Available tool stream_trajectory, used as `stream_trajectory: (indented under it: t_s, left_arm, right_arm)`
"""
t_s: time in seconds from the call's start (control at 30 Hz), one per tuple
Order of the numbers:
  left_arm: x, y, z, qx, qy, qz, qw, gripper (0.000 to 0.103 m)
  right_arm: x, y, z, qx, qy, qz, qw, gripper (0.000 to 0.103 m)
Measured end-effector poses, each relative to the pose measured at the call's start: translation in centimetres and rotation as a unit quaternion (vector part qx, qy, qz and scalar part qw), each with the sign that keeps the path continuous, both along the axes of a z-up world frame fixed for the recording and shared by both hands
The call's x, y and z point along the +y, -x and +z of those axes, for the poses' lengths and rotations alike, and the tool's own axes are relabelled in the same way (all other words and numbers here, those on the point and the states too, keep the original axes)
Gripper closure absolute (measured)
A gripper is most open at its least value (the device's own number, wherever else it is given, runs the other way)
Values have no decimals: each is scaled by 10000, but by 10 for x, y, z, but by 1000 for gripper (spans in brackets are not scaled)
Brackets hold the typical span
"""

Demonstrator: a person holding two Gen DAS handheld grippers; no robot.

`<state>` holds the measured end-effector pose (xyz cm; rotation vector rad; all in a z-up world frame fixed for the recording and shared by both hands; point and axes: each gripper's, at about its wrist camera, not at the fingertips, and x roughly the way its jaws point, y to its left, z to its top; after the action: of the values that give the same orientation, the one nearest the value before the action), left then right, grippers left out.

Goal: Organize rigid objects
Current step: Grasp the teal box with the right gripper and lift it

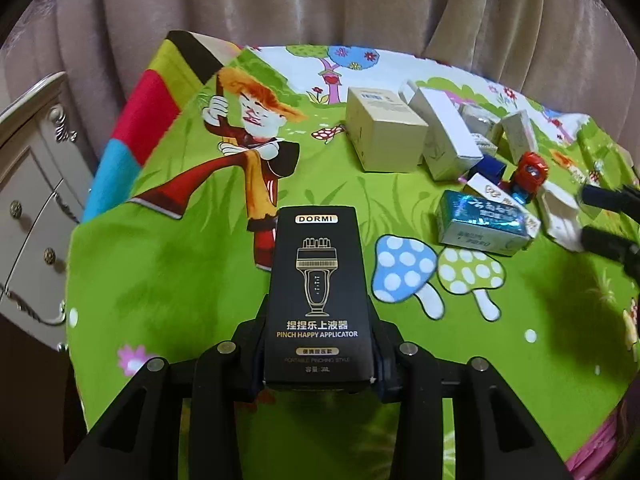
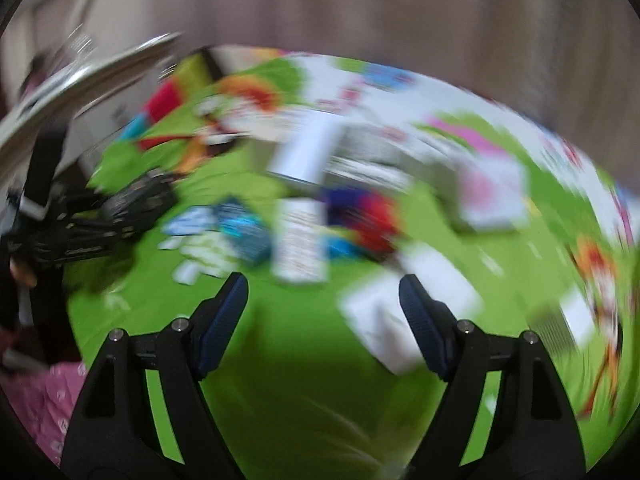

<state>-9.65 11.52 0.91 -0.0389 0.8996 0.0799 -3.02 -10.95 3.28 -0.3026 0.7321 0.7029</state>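
Left gripper (image 1: 318, 344) clamped on black DORMI applicator box (image 1: 318, 280), pads pressing both long sides near its lower end; box pointing away from camera, label side up, over green cartoon tablecloth (image 1: 168, 280). Whether box rests on cloth or hangs just above: cannot tell.

Right gripper (image 2: 323, 300) spread wide, nothing between pads, over bare green cloth. Right wrist view heavily smeared; blue pads sharp, all else blurred. White carton (image 2: 384, 320) just behind right-hand pad, not pinched. Same gripper's black fingertips (image 1: 608, 200) visible at right edge of left wrist view, one above the other, gap between, close to small white box (image 1: 560, 216).

Clutter at far right of table: kraft cardboard box (image 1: 384, 136) standing nearest table centre; tall white box (image 1: 448, 136) leaning against it on the right; more small white and silver boxes (image 1: 516, 132) behind. Red toy robot (image 1: 530, 174) with blue parts in the middle of the pile. Teal-and-white shiny carton (image 1: 484, 220) lying in front of the pile, just above the blue and green mushroom prints, well apart from the DORMI box.

Beige curtain (image 1: 320, 4) behind table. Cream dresser (image 1: 32, 184) with ornate handles at left, beside table edge. Pink patterned fabric (image 2: 40, 392) at lower left of right wrist view.
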Motion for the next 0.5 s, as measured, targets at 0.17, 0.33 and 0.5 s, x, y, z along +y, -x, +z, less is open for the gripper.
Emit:
stream_trajectory:
  t_s: [0.17,0.33,0.5]
  left_arm:
    - [3,16,-2,18,53,-66,10000,63]
    - [10,21,-3,102,270,-67,9996,62]
    - [12,22,-4,93,347,-37,9993,62]
  right_arm:
    - [72,-14,-10,175,432,855,9952,22]
    - [107,-34,-41,467,928,1155,9879,25]
    - [93,-35,-46,654,573,947,9917,66]
